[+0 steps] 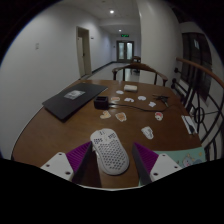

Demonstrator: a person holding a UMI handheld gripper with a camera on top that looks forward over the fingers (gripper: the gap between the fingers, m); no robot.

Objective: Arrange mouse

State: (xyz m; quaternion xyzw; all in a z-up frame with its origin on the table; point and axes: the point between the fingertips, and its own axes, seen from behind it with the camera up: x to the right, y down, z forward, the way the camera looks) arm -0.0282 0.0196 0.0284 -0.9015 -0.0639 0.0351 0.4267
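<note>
A white perforated mouse (110, 150) lies on the round wooden table (60, 135), between my two fingers. My gripper (112, 160) is open: the purple pads (78, 156) stand to either side of the mouse with a gap on each side. The mouse rests on the table on its own, its rear end near the table's front edge.
A closed dark laptop (72, 100) lies at the left of the table. Several small items, among them a dark box (102, 102), white cards and an earbud case (147, 132), are scattered across the middle and right. Wooden chairs (140, 72) stand behind; a corridor lies beyond.
</note>
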